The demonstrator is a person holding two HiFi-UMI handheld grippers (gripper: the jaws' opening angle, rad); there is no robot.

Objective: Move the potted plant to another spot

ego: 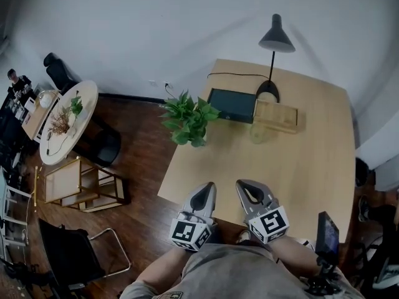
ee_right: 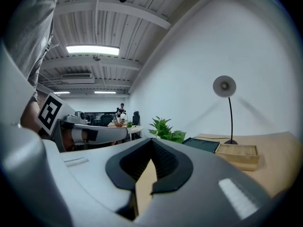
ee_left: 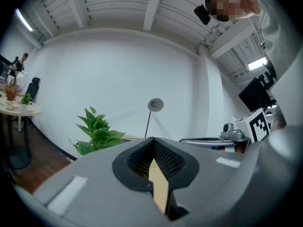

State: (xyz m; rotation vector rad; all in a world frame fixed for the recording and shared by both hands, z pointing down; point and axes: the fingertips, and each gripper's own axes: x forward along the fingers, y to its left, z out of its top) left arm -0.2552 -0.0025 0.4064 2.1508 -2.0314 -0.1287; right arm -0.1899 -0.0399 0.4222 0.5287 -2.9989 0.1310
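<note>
**Plant untouched at the far left corner; both my jaws shut on nothing**

The table comes first, since its left edge is what I judge the chief danger; the lamp stands at the far edge, and its cord runs left along that edge, so a pot dragged that way could snag it.

The potted plant stands at the table's far left corner with leaves hanging out past the left edge; a sideways nudge there could send it to the floor.

The dark tray lies just beside the plant toward the right, and the wooden box lies beyond the tray; together they narrow my room on that side.

My left gripper and right gripper hover side by side over the near edge, well apart from the plant; each has its jaws pressed together with nothing between them. Arriving like this I would only shove the plant, so they must part first. The pot is hidden under the foliage in every view; closing on stems instead of the pot could tear them or tip the whole thing.

The plant stands upright, its long axis vertical; my own cameras show its stems rising and the topmost leaf pointing at the ceiling; from above, the crown spreads all round.
</note>
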